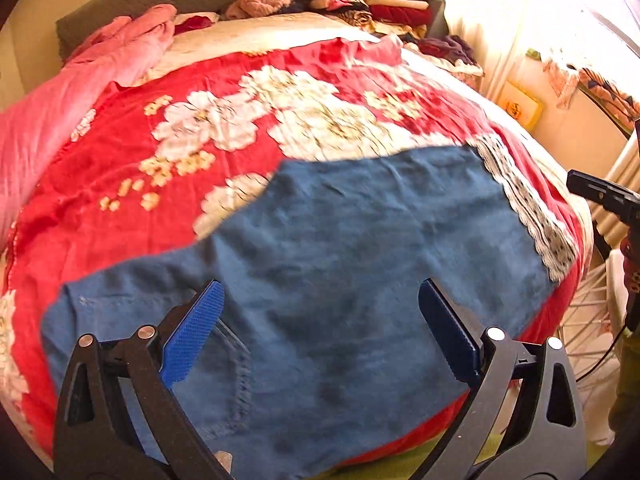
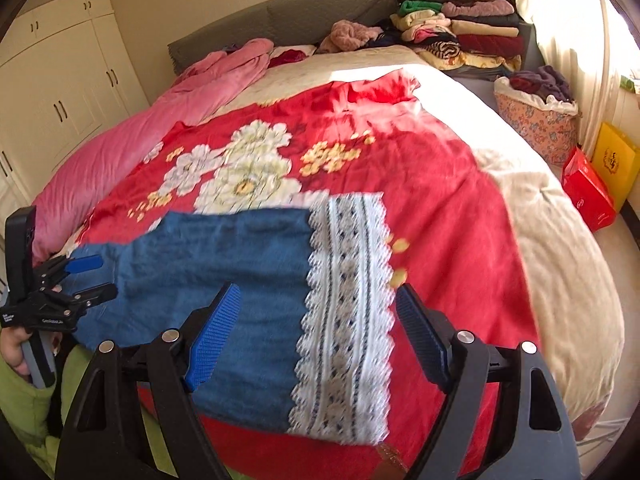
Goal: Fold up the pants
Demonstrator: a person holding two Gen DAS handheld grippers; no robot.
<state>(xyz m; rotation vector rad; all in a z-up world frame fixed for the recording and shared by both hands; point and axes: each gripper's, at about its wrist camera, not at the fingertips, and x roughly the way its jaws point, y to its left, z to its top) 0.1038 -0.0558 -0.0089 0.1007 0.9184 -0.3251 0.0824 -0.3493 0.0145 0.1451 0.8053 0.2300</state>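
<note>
Pants: blue denim pants (image 1: 340, 240) with a white lace hem (image 2: 348, 320) are lying flat on a red floral blanket (image 1: 200, 80) at the near edge of the bed
Left gripper (image 1: 320, 328): hovering above the denim; fingers standing wide apart, gripping nothing
Right gripper (image 2: 316, 336): hanging over the lace hem; fingers spread wide, nothing between them
Background: folded clothes (image 2: 460, 28) are sitting stacked beside the headboard (image 2: 280, 20)
</note>
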